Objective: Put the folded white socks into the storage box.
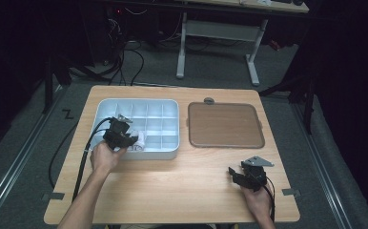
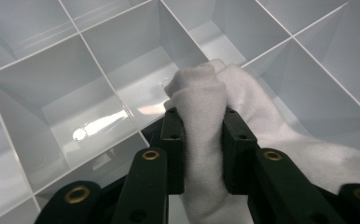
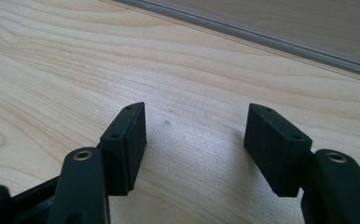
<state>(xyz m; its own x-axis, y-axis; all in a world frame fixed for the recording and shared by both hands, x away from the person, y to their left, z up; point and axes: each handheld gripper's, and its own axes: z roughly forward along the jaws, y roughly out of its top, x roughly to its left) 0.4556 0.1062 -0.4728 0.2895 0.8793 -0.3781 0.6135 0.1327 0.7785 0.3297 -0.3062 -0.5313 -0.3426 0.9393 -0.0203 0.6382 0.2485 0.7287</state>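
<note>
Left gripper point(image 2: 201, 154) clenched on white cloth point(image 2: 201, 107) over divided tray point(image 1: 107, 106), right gripper point(image 3: 194, 135) released, idle on table point(image 1: 182, 191): risk cloth snagging a divider, tipping tray.

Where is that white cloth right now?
The white cloth is pinched in the left gripper, held over the front row of the grey divided tray on the table's left half in the high view, beside the brown tray.

Brown tray point(image 1: 225, 125) on wooden table point(image 1: 182, 181); small grey disc, maybe knob point(image 1: 209, 100), behind.
</note>
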